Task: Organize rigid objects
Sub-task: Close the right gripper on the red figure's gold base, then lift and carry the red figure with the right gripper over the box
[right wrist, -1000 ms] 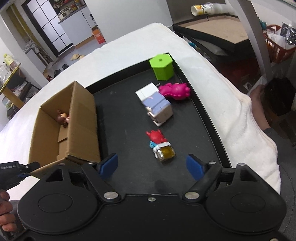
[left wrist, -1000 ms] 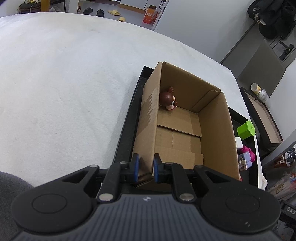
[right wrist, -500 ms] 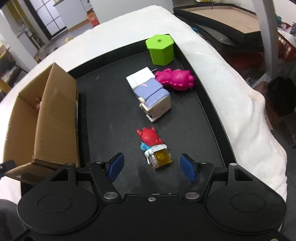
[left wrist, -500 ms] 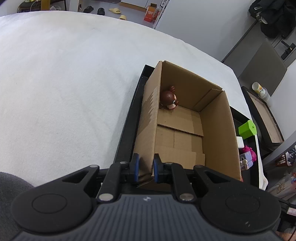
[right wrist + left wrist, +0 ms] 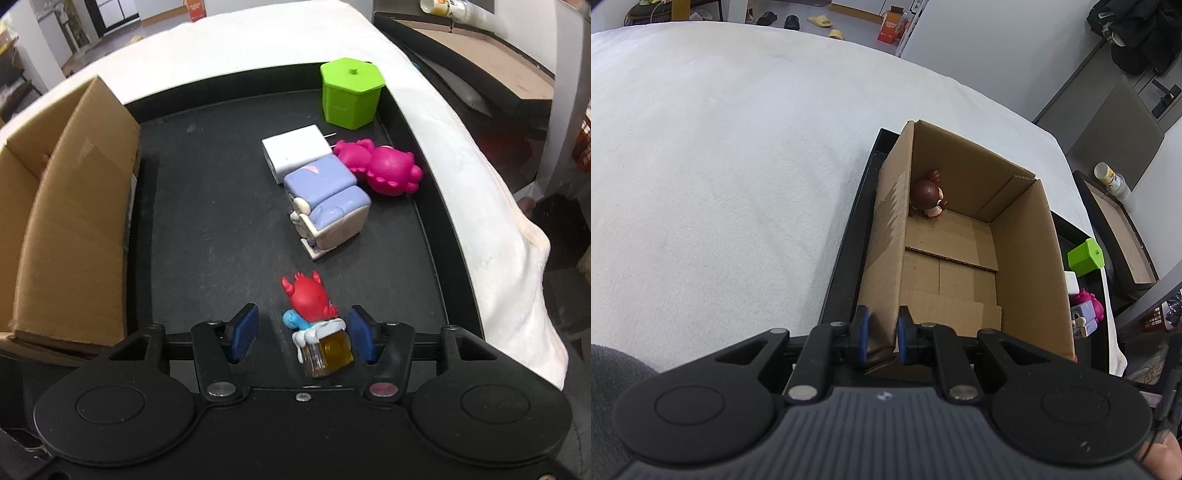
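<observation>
Left gripper [image 5: 880, 332] clamping cardboard box [image 5: 1027, 258] near wall. Right gripper [image 5: 303, 332] closing around red toy [image 5: 310, 299], not touching yet; toy lying on black tray [image 5: 207, 221] right of box.

No legible text, labels, numbers anywhere.

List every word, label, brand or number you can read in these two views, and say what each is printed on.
No text can be read for certain.
Orange carton on the floor: white print, too small to read.
White bottle beside the table: yellow label, too blurred to read.
Green hexagonal box: faint embossed marking on one face, illegible.
Cardboard box: no print visible.
</observation>
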